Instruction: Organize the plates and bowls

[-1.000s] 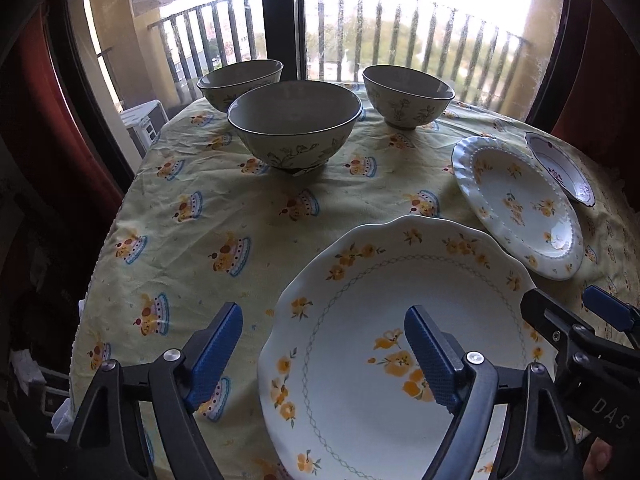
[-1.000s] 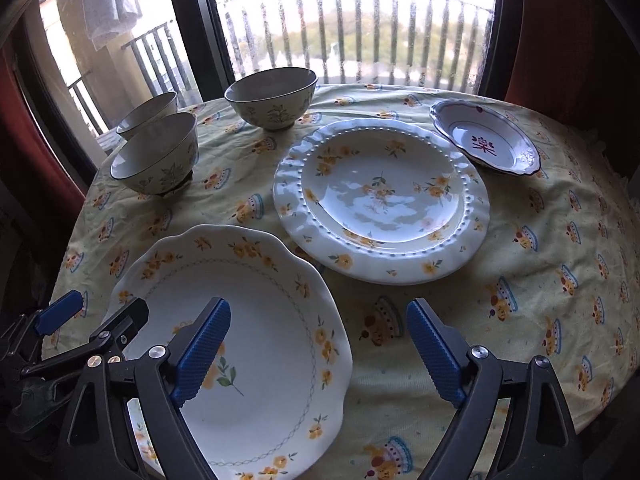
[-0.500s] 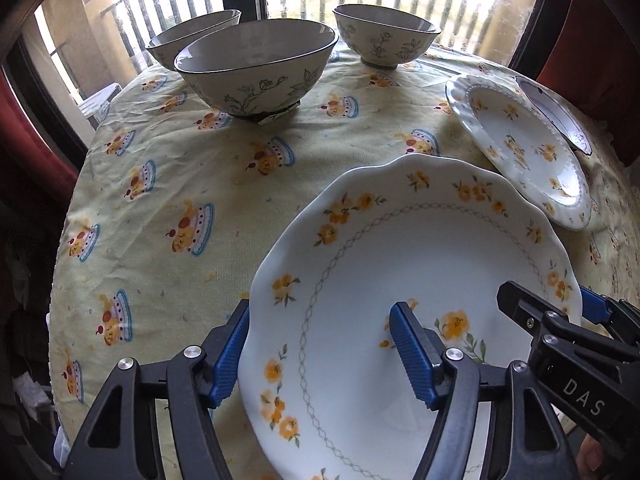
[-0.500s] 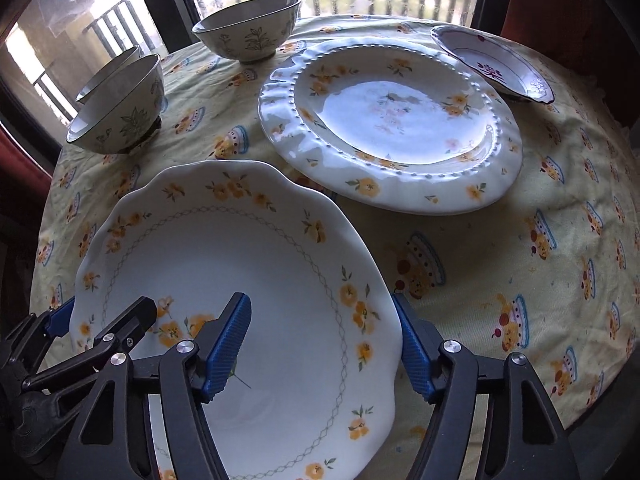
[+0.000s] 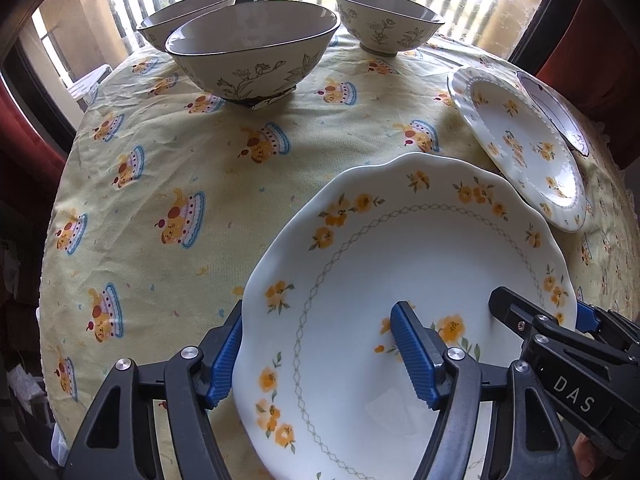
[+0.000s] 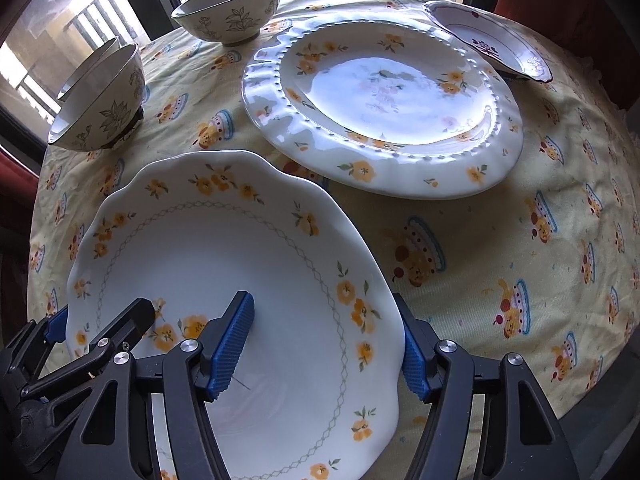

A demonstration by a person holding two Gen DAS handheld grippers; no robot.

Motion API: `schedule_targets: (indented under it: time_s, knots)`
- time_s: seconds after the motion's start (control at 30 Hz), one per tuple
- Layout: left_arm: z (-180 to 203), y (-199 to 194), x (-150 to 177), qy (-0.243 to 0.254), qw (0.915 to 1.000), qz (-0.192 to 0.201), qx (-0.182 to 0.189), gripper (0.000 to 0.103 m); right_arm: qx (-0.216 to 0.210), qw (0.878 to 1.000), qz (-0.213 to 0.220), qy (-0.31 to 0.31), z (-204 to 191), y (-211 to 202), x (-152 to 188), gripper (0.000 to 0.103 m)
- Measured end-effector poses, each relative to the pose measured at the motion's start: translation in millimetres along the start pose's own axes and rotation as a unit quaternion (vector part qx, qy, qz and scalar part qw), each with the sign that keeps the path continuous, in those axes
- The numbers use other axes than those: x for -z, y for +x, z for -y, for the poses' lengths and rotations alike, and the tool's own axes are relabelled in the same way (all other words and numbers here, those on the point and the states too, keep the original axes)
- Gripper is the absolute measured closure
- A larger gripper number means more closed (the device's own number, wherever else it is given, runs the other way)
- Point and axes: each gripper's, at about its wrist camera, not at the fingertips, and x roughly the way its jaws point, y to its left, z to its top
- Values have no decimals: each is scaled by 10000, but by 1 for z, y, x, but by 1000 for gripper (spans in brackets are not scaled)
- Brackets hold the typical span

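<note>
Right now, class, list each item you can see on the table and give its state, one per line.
Scalloped plate: flat, straddled at both rims.
Left hand-held gripper: open around plate's left rim.
Right hand-held gripper: open around plate's right rim.
Beaded plate: empty, flat.
Small purple-patterned dish: empty.
Three bowls: upright, unstacked.

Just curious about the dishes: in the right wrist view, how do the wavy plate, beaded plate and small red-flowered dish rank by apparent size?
1. Wavy plate and beaded plate: alike; nearness makes ranking unsure.
2. Red-flowered dish: smallest, though farthest.
</note>
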Motion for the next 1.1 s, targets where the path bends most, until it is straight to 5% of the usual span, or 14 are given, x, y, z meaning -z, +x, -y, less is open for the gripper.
schedule_targets:
  time_s: [0.63,1.1]
  knots:
    - [60,-34,4,382,9975,588,-115,33,11,9990,435,-42,49,-37,-12,36]
    - [164,-33,-4,129,9962,846,-131,33,29,9975,637,-291,150,-50,-36,38]
